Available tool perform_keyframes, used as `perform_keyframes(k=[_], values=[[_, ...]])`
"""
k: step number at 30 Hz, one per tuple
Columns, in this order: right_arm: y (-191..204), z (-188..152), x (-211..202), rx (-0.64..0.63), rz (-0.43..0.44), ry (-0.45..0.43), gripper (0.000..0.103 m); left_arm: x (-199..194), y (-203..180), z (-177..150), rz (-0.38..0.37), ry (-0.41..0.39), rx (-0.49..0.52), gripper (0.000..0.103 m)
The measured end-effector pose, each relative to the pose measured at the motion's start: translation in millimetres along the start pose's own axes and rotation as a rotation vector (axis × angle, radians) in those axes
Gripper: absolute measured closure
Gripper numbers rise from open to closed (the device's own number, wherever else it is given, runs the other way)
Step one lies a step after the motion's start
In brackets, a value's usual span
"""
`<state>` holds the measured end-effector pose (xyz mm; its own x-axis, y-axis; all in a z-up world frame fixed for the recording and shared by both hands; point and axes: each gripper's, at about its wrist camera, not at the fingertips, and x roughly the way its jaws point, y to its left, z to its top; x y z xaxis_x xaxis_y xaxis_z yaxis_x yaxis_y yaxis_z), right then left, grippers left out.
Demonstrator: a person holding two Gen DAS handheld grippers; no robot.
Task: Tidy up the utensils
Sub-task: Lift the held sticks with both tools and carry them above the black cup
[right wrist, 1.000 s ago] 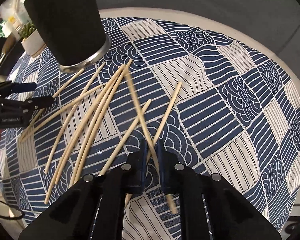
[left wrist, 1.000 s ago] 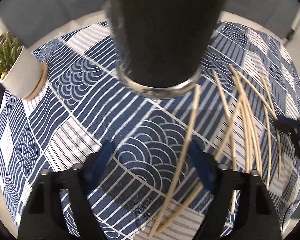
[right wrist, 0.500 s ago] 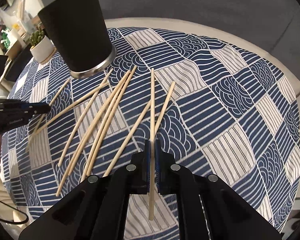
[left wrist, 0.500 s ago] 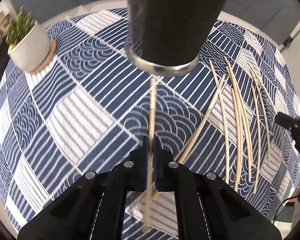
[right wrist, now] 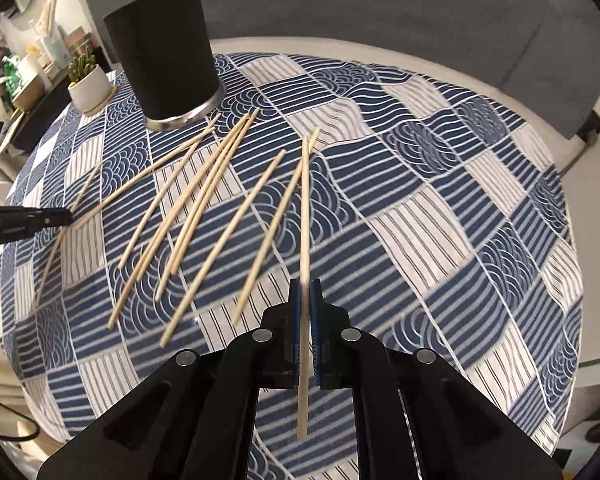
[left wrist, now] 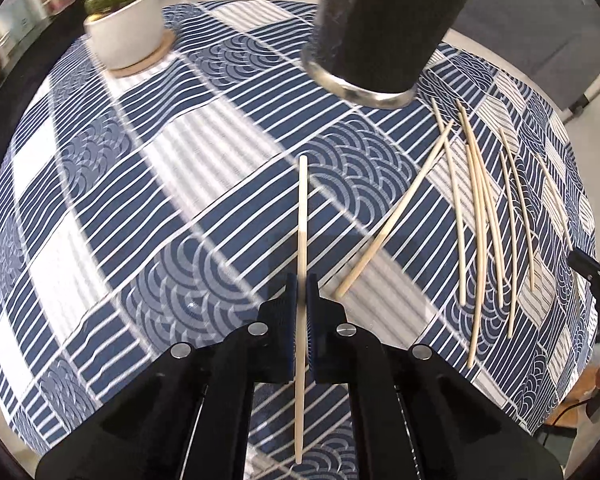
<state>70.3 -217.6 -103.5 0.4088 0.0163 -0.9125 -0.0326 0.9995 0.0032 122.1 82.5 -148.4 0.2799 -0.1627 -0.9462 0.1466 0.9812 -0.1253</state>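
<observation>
My left gripper pinching 1 chopstick; my right gripper pinching another chopstick. Loose chopsticks lying beside black holder.

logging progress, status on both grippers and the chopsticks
Left gripper shut on one chopstick. Right gripper likewise. Black holder upright, nothing blocking.

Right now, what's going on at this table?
A person is sorting chopsticks with two handheld grippers. The left gripper is shut on one chopstick, the right gripper on another. Both sticks are pinched partway along, not yet in the black holder. Several more chopsticks lie scattered on the patterned tablecloth, in front of the holder.
</observation>
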Motion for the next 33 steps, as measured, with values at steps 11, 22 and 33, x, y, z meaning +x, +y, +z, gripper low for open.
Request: perform_keyframes(k=[11, 22, 33], values=[[-13.1, -6.0, -43.3, 0.002, 0.002, -0.093, 0.098, -56.9, 19.2, -12.9, 0.091, -0.064, -0.057, 0.098], [-12.2, 48.4, -79.4, -0.034, -0.003, -0.194, 0.098, -96.3, 16.0, 27.8, 0.151, -0.118, -0.035, 0.098], [10.4, 138.3, -101.0, -0.054, -0.014, -0.325, 0.098, -141.2, 21.2, 119.0, 0.112, -0.235, 0.018, 0.098]])
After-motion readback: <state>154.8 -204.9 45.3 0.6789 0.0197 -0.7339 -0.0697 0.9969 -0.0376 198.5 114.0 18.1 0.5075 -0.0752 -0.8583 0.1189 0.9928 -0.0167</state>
